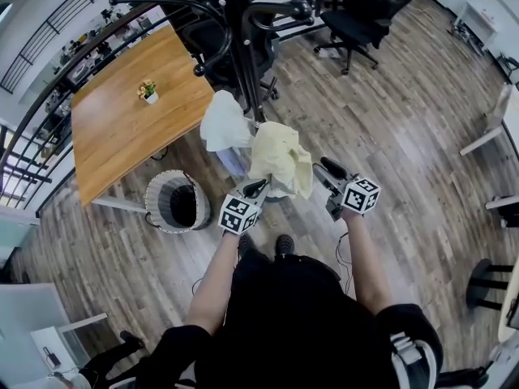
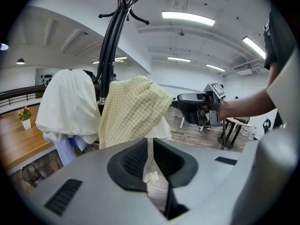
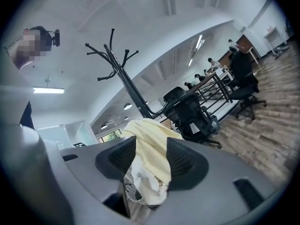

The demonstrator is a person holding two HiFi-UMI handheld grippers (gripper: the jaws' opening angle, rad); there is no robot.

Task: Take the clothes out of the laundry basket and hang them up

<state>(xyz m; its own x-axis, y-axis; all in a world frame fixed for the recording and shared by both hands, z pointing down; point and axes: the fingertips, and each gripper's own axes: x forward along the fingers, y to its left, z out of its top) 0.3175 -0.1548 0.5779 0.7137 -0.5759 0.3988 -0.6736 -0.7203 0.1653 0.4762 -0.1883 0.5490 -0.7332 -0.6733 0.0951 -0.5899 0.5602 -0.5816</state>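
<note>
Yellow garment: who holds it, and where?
The left gripper is shut on a thin strip at the edge of the yellow garment. A bunch of it sits between the jaws of the right gripper; whether they pinch it can't be told.

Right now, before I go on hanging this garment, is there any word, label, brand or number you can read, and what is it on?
No text can be read in any view.
Left marker cube and right marker cube: black-and-white square patterns only, no letters or numbers.
Small dark sign by the glass wall, right gripper view: white marks, too small to read.
</note>
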